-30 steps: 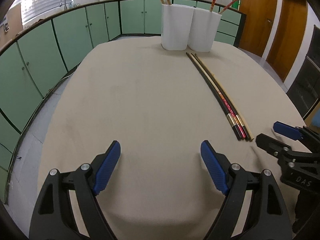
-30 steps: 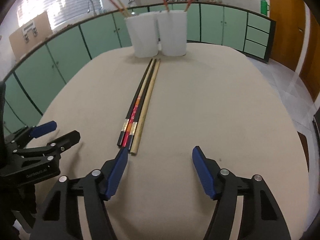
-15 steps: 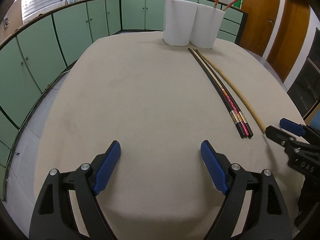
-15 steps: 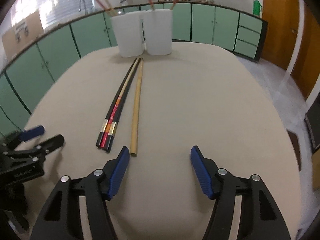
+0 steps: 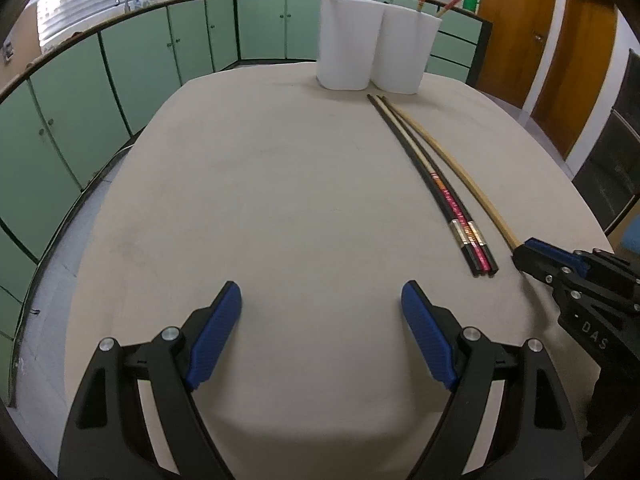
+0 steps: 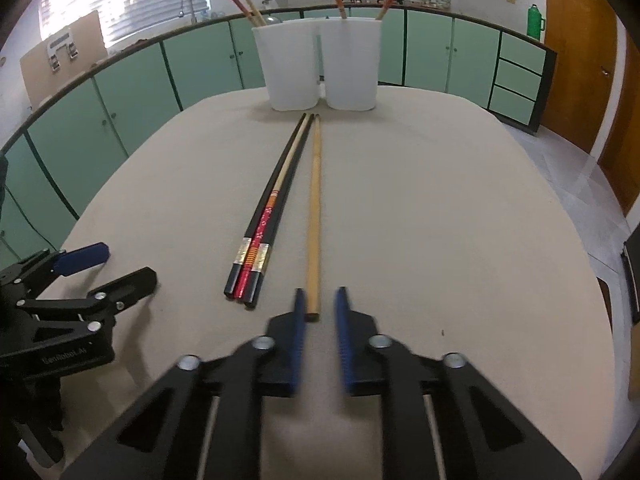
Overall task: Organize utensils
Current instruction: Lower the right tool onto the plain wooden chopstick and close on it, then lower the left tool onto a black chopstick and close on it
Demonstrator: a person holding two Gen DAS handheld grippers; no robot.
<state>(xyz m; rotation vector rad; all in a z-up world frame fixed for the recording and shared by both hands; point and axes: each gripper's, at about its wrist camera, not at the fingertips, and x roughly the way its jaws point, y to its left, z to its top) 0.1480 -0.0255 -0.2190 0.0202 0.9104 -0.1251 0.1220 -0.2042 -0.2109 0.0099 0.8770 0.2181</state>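
A light wooden chopstick [image 6: 315,200] lies lengthwise on the beige table [image 6: 440,208], apart from a bundle of three dark and red chopsticks [image 6: 272,208] on its left. My right gripper [image 6: 319,300] is closing on its near end. The pads are blurred in its own view. In the left wrist view the right gripper [image 5: 524,252] looks pinched on that tip. My left gripper [image 5: 320,292] hangs open over bare table, left of the bundle [image 5: 436,188]. Two white cups [image 6: 288,68] [image 6: 352,64] at the far end hold upright chopsticks.
Green cabinets [image 5: 120,64] curve round the table's far and left sides. Wooden doors [image 5: 516,28] stand at the right. The left gripper [image 6: 124,264] sits close beside the bundle's near ends in the right wrist view.
The light chopstick has been pushed away from the bundle. The right gripper shifted so its near end sits between the jaws, which have swung from wide to nearly together. The left gripper stayed put.
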